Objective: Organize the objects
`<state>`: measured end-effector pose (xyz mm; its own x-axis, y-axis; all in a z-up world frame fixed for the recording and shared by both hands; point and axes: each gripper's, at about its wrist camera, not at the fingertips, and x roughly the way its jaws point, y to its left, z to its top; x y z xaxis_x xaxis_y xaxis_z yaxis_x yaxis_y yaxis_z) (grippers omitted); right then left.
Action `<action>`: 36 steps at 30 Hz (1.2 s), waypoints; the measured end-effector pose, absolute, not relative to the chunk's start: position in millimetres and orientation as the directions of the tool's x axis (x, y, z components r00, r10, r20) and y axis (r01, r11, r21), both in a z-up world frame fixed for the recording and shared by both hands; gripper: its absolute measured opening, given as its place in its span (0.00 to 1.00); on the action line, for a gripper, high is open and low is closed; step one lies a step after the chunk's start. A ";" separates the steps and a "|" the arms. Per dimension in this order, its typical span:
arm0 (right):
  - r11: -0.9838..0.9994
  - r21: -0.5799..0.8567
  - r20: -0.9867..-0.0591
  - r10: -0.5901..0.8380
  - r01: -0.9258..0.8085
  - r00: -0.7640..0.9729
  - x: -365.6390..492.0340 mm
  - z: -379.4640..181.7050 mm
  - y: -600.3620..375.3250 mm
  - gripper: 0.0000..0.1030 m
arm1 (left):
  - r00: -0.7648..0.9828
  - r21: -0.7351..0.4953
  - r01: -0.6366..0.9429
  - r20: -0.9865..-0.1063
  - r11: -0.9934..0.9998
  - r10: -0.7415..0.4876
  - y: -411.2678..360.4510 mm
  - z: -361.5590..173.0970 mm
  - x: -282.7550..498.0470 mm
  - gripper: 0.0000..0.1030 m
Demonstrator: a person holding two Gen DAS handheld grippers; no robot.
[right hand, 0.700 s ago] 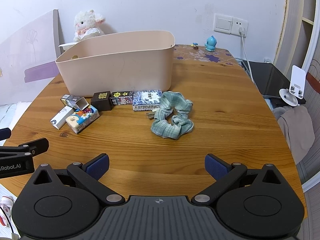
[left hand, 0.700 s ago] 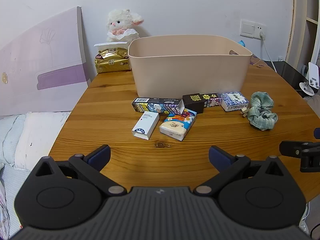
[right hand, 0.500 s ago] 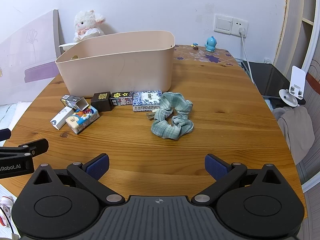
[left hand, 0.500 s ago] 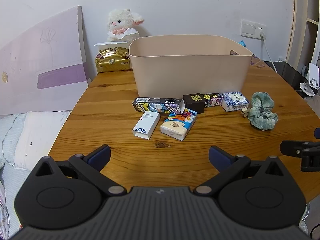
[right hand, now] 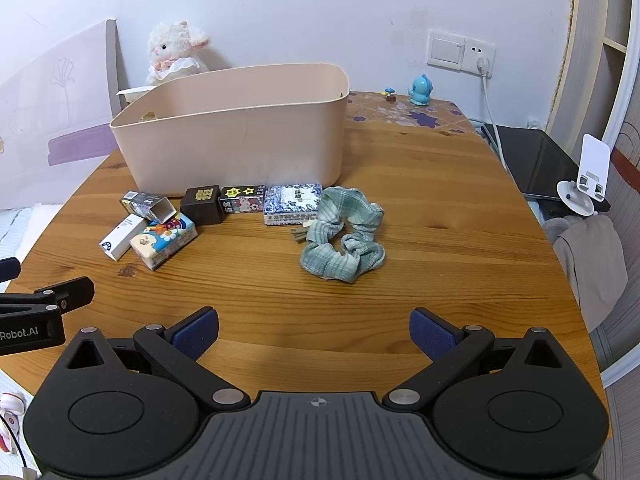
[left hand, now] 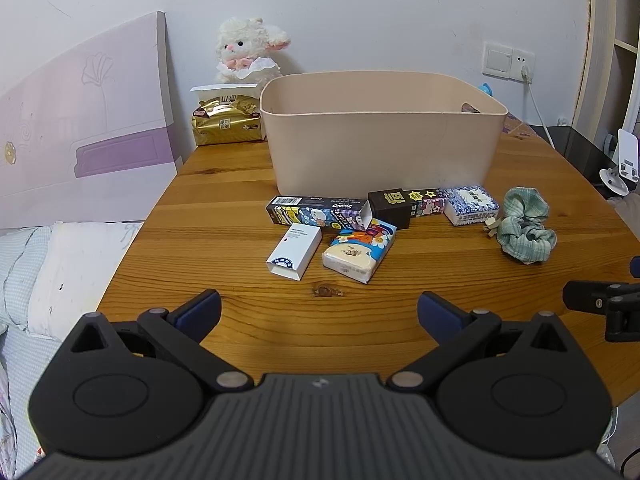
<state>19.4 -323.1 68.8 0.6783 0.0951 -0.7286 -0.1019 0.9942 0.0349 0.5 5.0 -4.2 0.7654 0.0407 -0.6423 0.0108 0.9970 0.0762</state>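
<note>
A beige plastic bin (left hand: 380, 140) (right hand: 236, 140) stands on the round wooden table (left hand: 240, 184). In front of it lie a long dark cartoon box (left hand: 316, 210), a white box (left hand: 294, 251), a colourful tissue pack (left hand: 360, 250) (right hand: 163, 242), a black box (left hand: 390, 204) (right hand: 202, 205), a small star-print box (right hand: 243, 199), a blue-white box (left hand: 472, 205) (right hand: 294, 203) and a green plaid scrunchie (left hand: 524, 230) (right hand: 344, 240). My left gripper (left hand: 319, 310) is open and empty near the table's front edge. My right gripper (right hand: 314, 330) is open and empty, in front of the scrunchie.
A plush lamb (left hand: 248, 54) and a gold tissue pack (left hand: 228, 120) sit behind the bin at the back left. A blue figurine (right hand: 420, 90) stands at the back right. A bed (left hand: 48, 272) lies left of the table. A phone stand (right hand: 586, 184) is on the right.
</note>
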 end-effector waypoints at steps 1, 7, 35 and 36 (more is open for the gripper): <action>0.994 0.034 -0.728 0.095 -0.103 0.679 19.6 69.2 -323.1 1.00 | 0.766 0.074 0.011 -0.642 0.997 0.039 5.3 -4.1 0.6 1.00; 0.994 0.034 -0.724 0.098 -0.107 0.682 21.6 69.8 -323.7 1.00 | 0.764 0.073 0.014 -0.644 0.997 0.036 8.0 -4.1 3.6 1.00; 0.998 0.005 -0.748 0.043 -0.060 0.662 88.5 45.1 -340.6 0.94 | 0.740 0.083 0.006 -0.670 0.997 0.051 59.7 -31.7 76.2 1.00; 0.998 0.011 -0.751 0.047 -0.059 0.658 94.2 41.4 -342.7 0.93 | 0.737 0.093 0.012 -0.674 0.996 0.055 61.0 -35.0 81.0 1.00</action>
<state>94.2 -342.7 41.4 0.6581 0.0469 -0.7515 -0.0589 0.9982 0.0106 81.0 61.0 -35.0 0.7366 0.0546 -0.6741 0.0116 0.9956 0.0933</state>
